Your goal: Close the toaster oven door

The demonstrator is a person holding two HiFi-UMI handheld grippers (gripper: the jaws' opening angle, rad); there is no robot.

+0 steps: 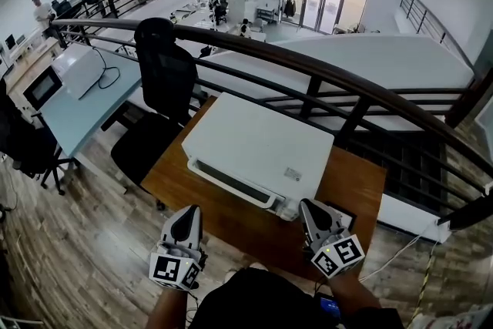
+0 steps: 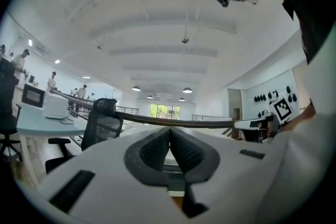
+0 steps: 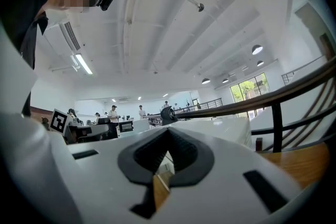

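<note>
Left tongs (image 1: 189,212) closed, empty | right tongs (image 1: 306,206) closed, empty, beside toaster oven (image 1: 262,139) front corner

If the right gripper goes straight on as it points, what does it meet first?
Probably the toaster oven, at its front right corner, just ahead of the right gripper; depth is unclear.

Ahead of my left gripper (image 1: 189,212) the wooden table (image 1: 231,226) lies bare up to the toaster oven (image 1: 258,142). That oven stands close before my right gripper (image 1: 306,206), with the railing (image 1: 323,75) behind it.
</note>
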